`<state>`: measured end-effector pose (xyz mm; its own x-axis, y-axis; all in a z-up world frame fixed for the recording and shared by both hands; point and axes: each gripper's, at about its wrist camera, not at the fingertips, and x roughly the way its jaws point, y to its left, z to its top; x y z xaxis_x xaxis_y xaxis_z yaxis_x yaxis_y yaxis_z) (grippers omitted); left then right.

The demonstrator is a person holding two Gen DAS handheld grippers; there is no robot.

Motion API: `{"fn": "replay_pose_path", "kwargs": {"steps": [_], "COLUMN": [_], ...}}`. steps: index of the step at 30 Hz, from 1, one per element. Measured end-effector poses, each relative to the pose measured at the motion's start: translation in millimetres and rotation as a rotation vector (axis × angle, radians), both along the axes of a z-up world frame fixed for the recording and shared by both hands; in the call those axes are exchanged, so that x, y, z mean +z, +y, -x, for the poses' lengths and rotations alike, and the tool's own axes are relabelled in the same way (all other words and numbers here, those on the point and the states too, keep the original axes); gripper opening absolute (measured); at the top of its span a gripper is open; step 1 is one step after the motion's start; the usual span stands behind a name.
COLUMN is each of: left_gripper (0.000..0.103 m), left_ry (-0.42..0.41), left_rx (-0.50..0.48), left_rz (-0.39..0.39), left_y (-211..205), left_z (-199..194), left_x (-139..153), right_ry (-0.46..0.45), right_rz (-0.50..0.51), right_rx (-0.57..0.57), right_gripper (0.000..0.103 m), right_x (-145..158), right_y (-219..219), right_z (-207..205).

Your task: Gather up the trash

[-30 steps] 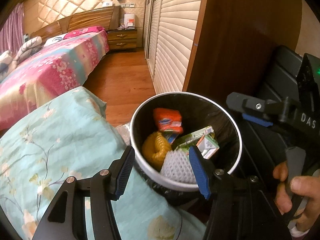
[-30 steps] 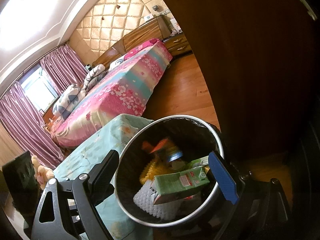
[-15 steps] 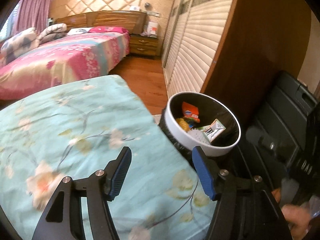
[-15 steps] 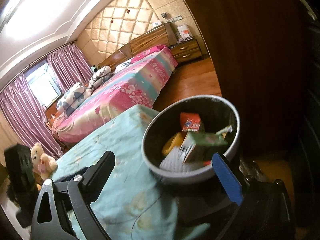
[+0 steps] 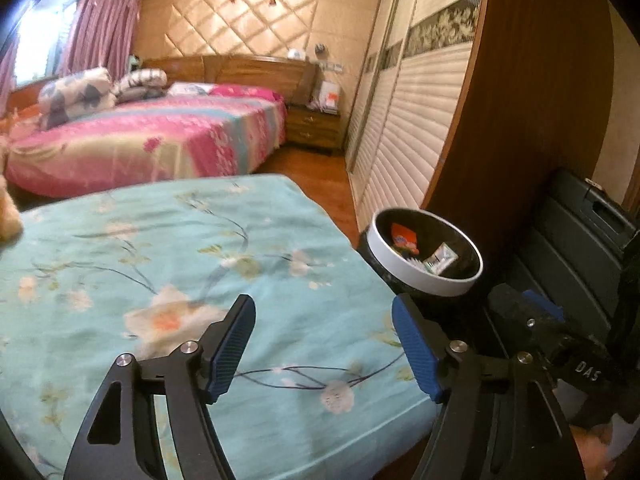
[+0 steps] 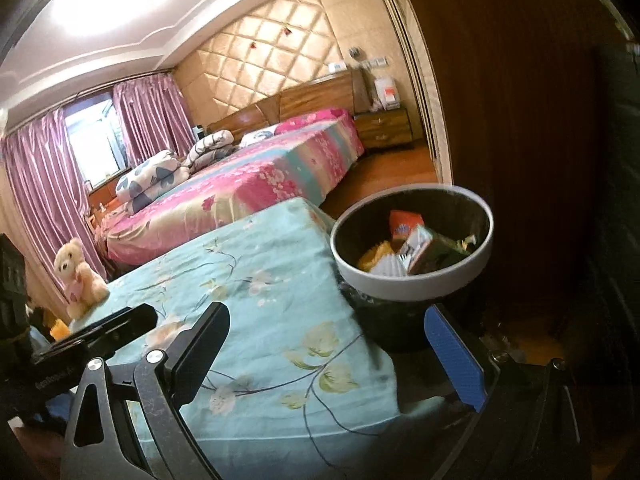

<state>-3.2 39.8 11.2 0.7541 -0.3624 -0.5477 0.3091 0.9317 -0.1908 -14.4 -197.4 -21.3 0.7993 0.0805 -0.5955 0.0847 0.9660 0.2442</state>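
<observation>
A round trash bin (image 5: 384,258) with a white rim and black liner stands off the right corner of the teal floral bedspread (image 5: 160,248). Inside lie an orange packet (image 5: 404,234) and a green-and-white carton (image 5: 440,258). The right wrist view shows the bin (image 6: 400,280) with the carton (image 6: 430,250), the orange packet (image 6: 406,226), a yellow piece (image 6: 374,256) and white foam netting (image 6: 390,268). My left gripper (image 5: 323,306) hovers over the bedspread, short of the bin, its jaws opening with nothing between them. My right gripper (image 6: 326,316) is also back from the bin, jaws opening and empty.
A pink floral bed (image 5: 160,140) and a nightstand (image 5: 314,128) lie beyond. Louvered wardrobe doors (image 5: 412,128) and a dark wooden panel (image 5: 520,120) rise to the right, and a black case (image 5: 580,240) stands behind the bin. A teddy bear (image 6: 78,276) sits on the bedspread's left.
Both grippers have drawn back from over the bin, which now sits smaller and farther off, beyond the bedspread's corner. Both sets of jaws have widened.
</observation>
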Motion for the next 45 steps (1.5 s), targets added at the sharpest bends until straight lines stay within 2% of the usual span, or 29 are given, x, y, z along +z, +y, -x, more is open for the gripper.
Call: {"fn": "replay_pose_path", "kwargs": {"steps": [3,4,5,6,7,10,20,31,45], "left_gripper": [0.079,0.084,0.095,0.101,0.102,0.102,0.102,0.102,0.102], "left_ry": [-0.077,-0.110,-0.140,-0.175,-0.209,-0.248,-0.307,-0.319,-0.280], "left_rx": [0.037,0.055,0.075,0.103,0.130,0.164,0.233,0.250,0.243], "left_rz": [0.006,0.003,-0.002,-0.011,-0.021,-0.055,-0.167,-0.190,-0.173], "left_y": [13,17,20,23,26,29,20,14,23], "left_z": [21,28,35,44,51,68,87,84,77], "left_x": [9,12,14,16,15,11,-7,-13,-13], "right_ry": [-0.072,-0.113,-0.145,-0.163,-0.181,-0.195,-0.224,-0.207,-0.198], "right_rz": [0.068,0.098,0.128,0.152,0.186,0.241,0.202,0.206,0.199], "right_rx": [0.006,0.004,-0.002,-0.007,-0.010,-0.016,-0.034,-0.034,-0.015], "right_gripper": [0.102,0.103,0.103,0.103,0.103,0.103,0.103,0.103,0.103], "right_x": [16,23,28,30,32,29,15,10,10], "right_y": [13,19,23,27,33,42,42,47,52], "right_z": [8,13,18,20,23,26,31,34,36]}}
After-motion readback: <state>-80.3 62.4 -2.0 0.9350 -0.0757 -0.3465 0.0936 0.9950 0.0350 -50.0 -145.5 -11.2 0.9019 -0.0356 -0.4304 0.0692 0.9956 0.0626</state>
